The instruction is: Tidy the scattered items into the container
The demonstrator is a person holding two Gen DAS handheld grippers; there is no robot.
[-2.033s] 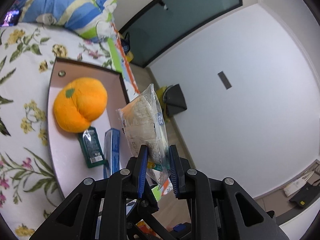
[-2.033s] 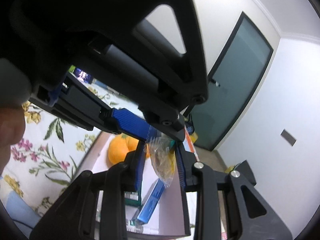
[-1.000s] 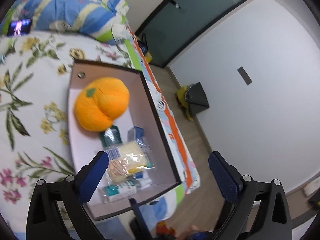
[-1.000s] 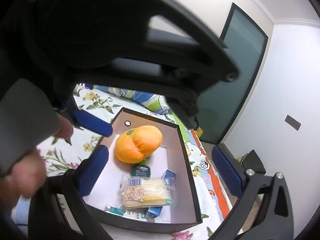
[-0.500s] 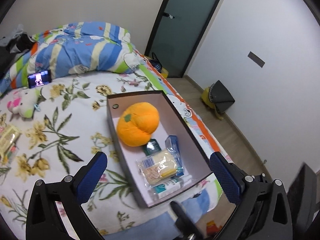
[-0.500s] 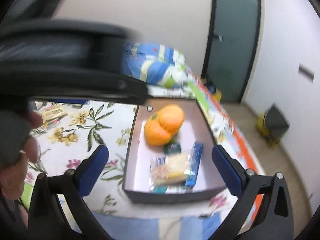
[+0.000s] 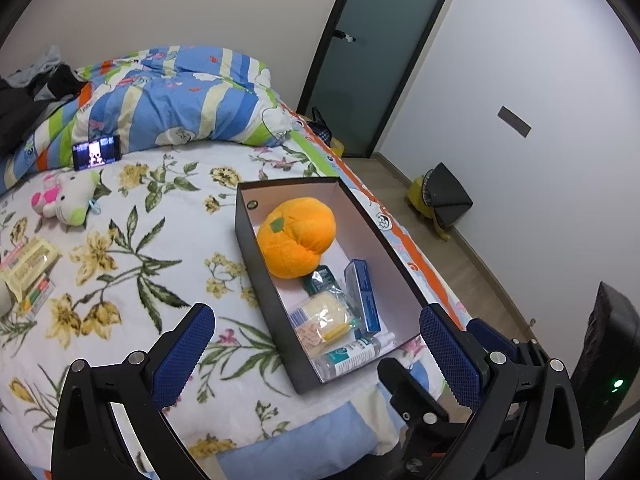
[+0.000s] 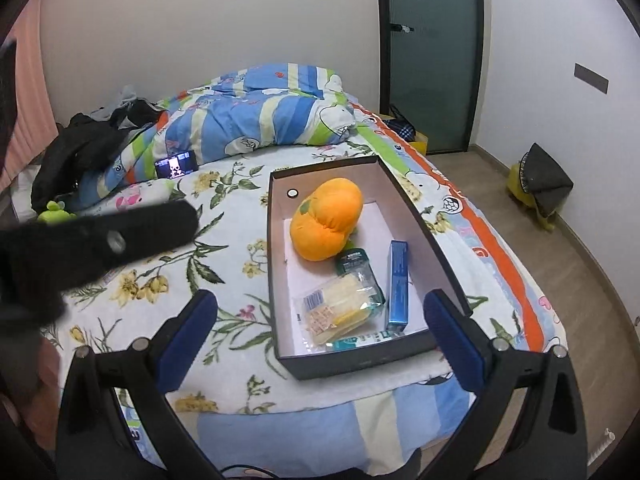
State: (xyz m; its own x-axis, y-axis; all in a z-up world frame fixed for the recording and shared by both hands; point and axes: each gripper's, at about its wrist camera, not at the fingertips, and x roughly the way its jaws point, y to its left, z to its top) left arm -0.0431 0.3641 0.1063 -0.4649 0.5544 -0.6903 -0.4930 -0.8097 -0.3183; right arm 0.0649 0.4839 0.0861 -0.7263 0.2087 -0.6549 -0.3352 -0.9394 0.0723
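Note:
A dark cardboard box point(image 7: 256, 276) point(image 8: 360, 362) stands on the floral bed. Inside lie an orange plush pumpkin point(image 7: 297, 236) point(image 8: 326, 218), a clear snack packet point(image 7: 322, 318) point(image 8: 340, 310), a blue carton point(image 7: 364, 288) point(image 8: 398, 280), a green pouch point(image 7: 320, 278) and a small bottle point(image 7: 352, 354). My left gripper point(image 7: 320, 352) is open and empty, above the box's near end. My right gripper point(image 8: 320, 328) is open and empty, also over the near end. On the bed's left lie a snack packet point(image 7: 28, 266), a pack of pens point(image 7: 38, 294) and a plush kitten point(image 7: 66, 198).
A striped quilt point(image 7: 160, 100) point(image 8: 248, 112) is piled at the bed's head with a lit phone point(image 7: 96, 152) point(image 8: 176, 165) against it. Dark clothes point(image 8: 84, 148) lie far left. The left gripper's body point(image 8: 88, 240) crosses the right wrist view. A glass door point(image 7: 380, 52) and the floor are right.
Both grippers opened and dropped the clear snack packet into the box, then pulled up and back from it. The view now takes in the whole bed.

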